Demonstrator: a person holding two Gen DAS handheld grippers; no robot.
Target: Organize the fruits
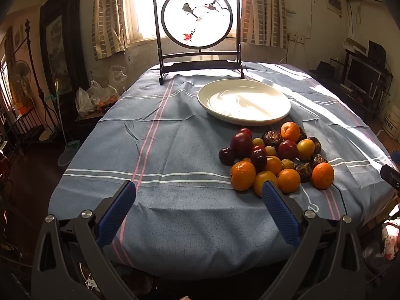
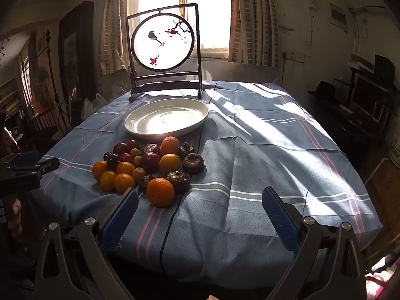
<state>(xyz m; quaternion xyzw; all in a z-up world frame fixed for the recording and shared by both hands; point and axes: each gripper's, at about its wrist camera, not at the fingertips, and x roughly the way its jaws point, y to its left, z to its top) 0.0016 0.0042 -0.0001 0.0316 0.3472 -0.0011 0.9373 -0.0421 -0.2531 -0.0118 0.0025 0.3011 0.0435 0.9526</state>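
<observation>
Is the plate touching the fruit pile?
Apart. The right wrist view shows a strip of blue cloth between the plate rim and the nearest orange of the fruit pile.

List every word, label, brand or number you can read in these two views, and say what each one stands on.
None can be read with confidence.
White bucket at the far right: dark lettering, too blurred to read.
Round painted panel in its dark wooden frame: a bird and branch, small dark marks near the branch, too small to tell.
Large white ceramic plate, pile of oranges, plums and dark fruits, blue striped tablecloth: no text visible.
</observation>
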